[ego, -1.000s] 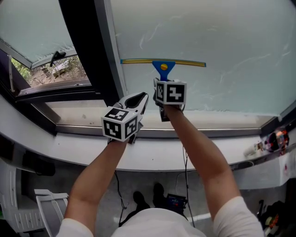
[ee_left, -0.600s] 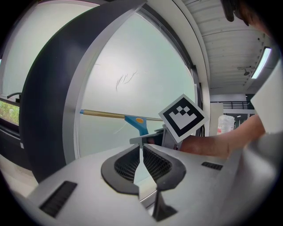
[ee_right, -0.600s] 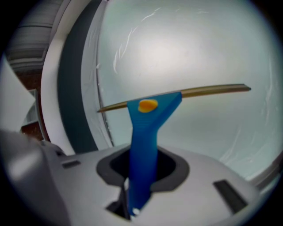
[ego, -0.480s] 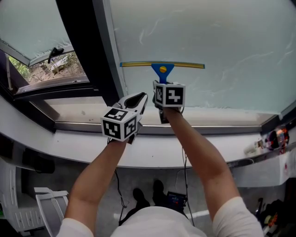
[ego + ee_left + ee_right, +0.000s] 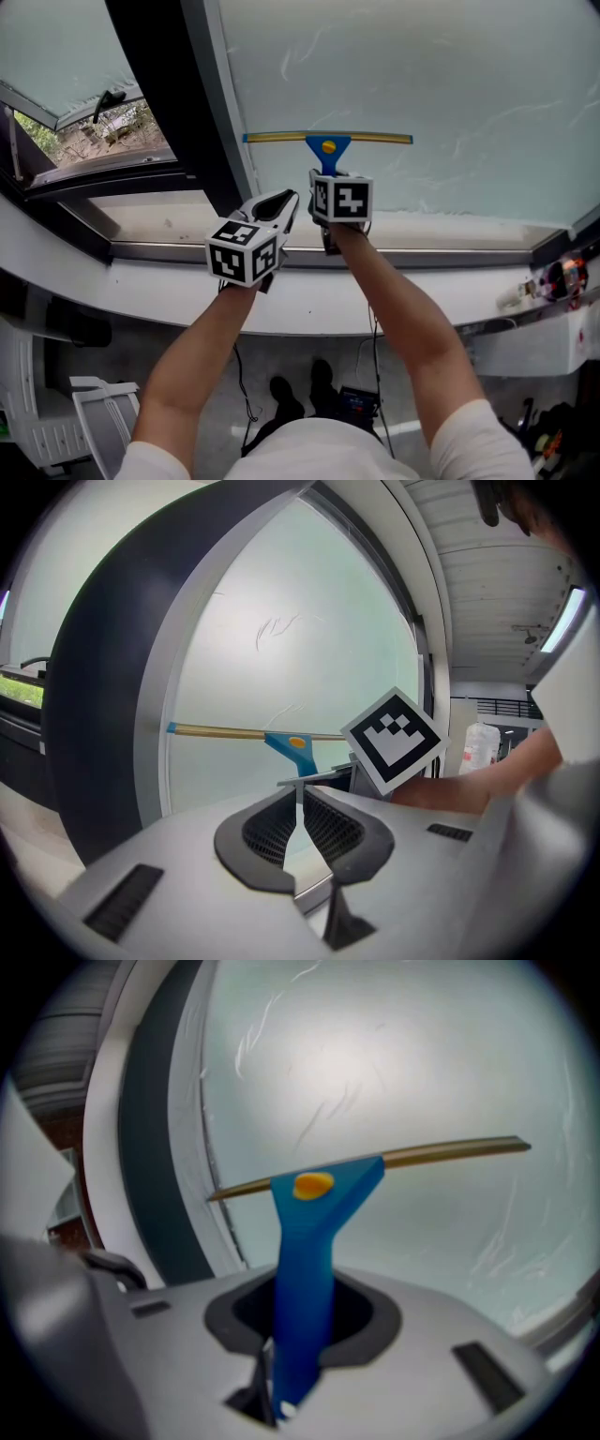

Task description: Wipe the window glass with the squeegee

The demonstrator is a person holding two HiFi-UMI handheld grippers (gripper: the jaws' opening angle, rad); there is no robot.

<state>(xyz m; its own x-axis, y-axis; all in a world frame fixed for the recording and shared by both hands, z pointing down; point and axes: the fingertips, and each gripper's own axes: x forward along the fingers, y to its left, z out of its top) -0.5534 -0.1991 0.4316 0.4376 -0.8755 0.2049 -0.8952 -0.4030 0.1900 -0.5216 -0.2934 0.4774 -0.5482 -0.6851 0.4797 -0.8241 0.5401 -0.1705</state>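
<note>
The squeegee (image 5: 328, 142) has a blue handle and a long yellow blade bar that lies flat against the frosted window glass (image 5: 441, 75), level, low on the pane. My right gripper (image 5: 330, 178) is shut on the squeegee's handle (image 5: 302, 1279), and the blade (image 5: 441, 1154) runs across above it in the right gripper view. My left gripper (image 5: 286, 199) hovers just left of the right one, above the sill, shut with nothing between its fingers (image 5: 323, 822). From the left gripper view the squeegee (image 5: 292, 747) shows beyond the jaws.
A dark window post (image 5: 173, 103) stands left of the pane, with an open window (image 5: 94, 122) further left. The white sill (image 5: 309, 291) runs below the glass. Small items (image 5: 553, 281) sit at the sill's right end. Faint streaks mark the glass.
The right gripper has drawn the squeegee a little down the glass toward the sill. The left gripper has stayed almost still.
</note>
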